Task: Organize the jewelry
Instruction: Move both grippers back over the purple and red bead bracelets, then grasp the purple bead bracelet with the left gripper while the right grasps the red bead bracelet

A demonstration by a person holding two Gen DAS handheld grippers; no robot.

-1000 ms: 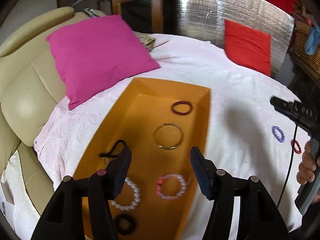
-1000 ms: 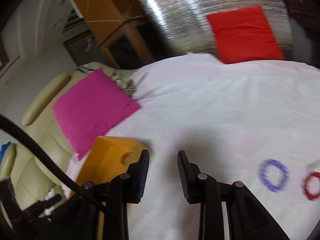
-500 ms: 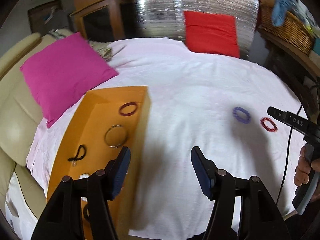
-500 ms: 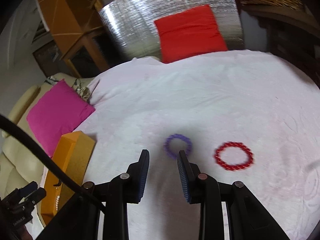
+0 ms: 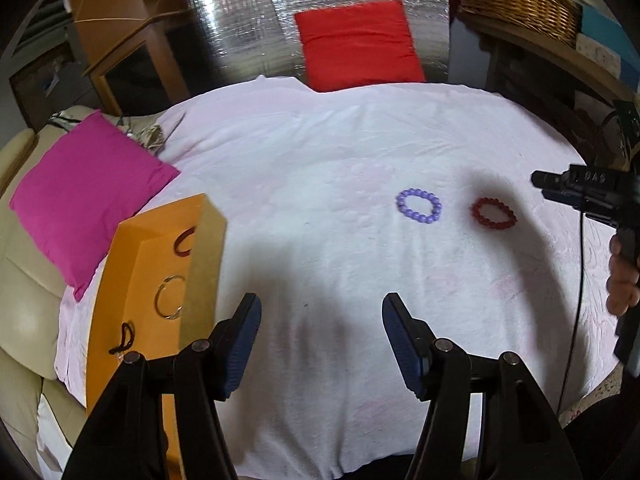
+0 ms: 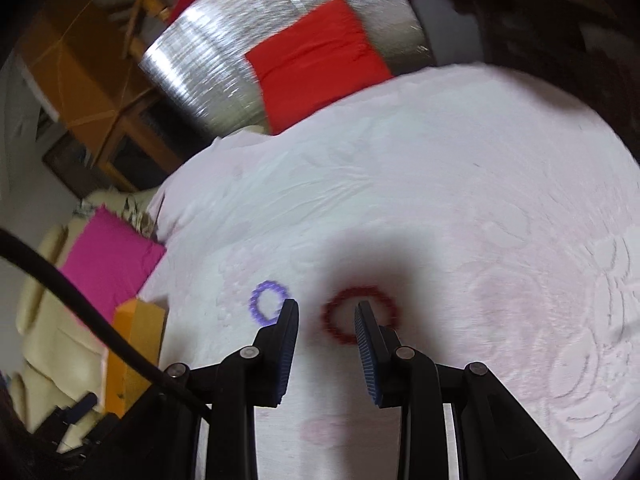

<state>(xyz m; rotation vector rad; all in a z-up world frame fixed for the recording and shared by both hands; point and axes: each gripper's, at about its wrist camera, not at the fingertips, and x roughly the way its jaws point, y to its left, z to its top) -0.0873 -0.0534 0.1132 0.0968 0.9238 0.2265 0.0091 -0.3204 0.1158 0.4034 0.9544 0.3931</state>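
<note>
A purple bead bracelet [image 5: 419,206] and a red bead bracelet [image 5: 493,213] lie side by side on the white cloth. An orange box [image 5: 132,304] at the left holds a dark red bangle [image 5: 183,242], a metal bangle [image 5: 168,303] and a black cord [image 5: 124,340]. My left gripper [image 5: 320,312] is open and empty over bare cloth right of the box. My right gripper [image 6: 326,312] is open, low over the red bracelet [image 6: 340,320]; the purple one [image 6: 267,302] lies just left of its left finger. It also shows at the right edge of the left wrist view [image 5: 576,190].
A pink cushion [image 5: 84,196] lies on a beige sofa at the left. A red cushion [image 5: 358,44] leans on a silver panel at the back. A wicker basket [image 5: 516,0] stands at the back right. A wooden cabinet [image 5: 120,52] stands at the back left.
My left gripper swung right, away from over the box to the bare cloth. My right gripper moved right and down, opened wider, and now straddles the red bracelet.
</note>
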